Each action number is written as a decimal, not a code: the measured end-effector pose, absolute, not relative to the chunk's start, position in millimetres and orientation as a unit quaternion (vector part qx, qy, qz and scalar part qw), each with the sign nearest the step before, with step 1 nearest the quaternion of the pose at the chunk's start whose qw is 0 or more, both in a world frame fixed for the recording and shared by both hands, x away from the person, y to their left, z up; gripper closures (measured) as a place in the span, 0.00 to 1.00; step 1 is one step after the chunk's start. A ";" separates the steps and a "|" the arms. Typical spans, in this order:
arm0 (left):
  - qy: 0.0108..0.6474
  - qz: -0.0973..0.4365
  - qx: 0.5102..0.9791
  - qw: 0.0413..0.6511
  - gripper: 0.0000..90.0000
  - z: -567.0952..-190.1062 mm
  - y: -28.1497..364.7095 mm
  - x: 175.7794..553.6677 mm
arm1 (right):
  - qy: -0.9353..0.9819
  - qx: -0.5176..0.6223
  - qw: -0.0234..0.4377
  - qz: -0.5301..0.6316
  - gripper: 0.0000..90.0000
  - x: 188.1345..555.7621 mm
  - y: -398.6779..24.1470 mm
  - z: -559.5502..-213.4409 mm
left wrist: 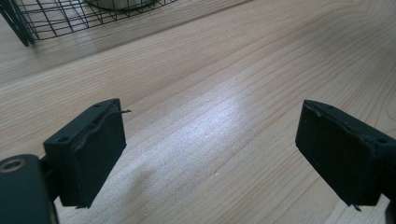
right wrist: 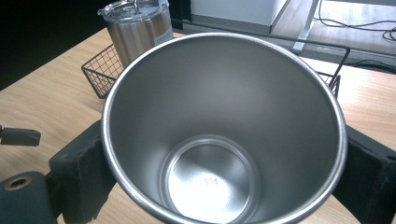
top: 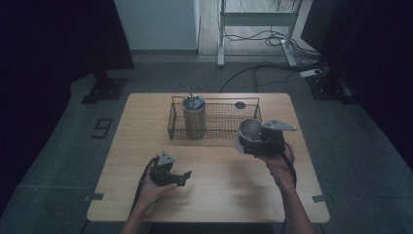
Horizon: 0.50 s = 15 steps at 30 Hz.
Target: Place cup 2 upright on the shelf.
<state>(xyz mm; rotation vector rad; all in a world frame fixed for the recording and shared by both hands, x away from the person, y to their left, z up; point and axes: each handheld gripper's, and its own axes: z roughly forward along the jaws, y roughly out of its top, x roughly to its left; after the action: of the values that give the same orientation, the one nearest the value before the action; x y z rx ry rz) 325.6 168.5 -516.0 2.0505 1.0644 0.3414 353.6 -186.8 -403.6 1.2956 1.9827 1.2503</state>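
Steel catches the eye from above: the right gripper (top: 253, 141) holds an open stainless-steel cup (top: 249, 129) above the pale wooden surface (top: 214, 190), just in front of the black wire basket (top: 219, 119). In that basket's left end stands a tall lidded steel tumbler (top: 194, 116). The left gripper (top: 182, 176) sits low near the surface's front left, well apart from the cup.

Along the left gripper's own view, its jaws stand apart over bare wood with nothing between them.

In the right gripper view, the jaws press both sides of the cup (right wrist: 224, 135), its mouth facing the camera, with the tumbler (right wrist: 135, 28) and basket (right wrist: 100, 70) behind.
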 end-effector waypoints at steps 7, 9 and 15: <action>0.419 0.134 0.809 0.390 0.09 -516.5 168.5 325.4 | 0.720 0.471 0.230 0.455 0.08 360.7 -186.6 -397.7; 0.419 0.134 0.809 0.390 0.09 -516.4 168.7 325.3 | 0.721 0.470 0.230 0.455 0.08 362.7 -186.2 -396.4; 0.420 0.133 0.808 0.391 0.09 -516.3 169.8 325.3 | 0.722 0.468 0.230 0.455 0.08 369.5 -184.2 -392.8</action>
<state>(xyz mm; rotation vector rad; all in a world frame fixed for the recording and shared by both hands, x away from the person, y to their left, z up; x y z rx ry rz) 325.3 169.8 -516.3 2.0526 1.0666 0.3391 369.5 -184.2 -392.8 1.2866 1.9868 1.2527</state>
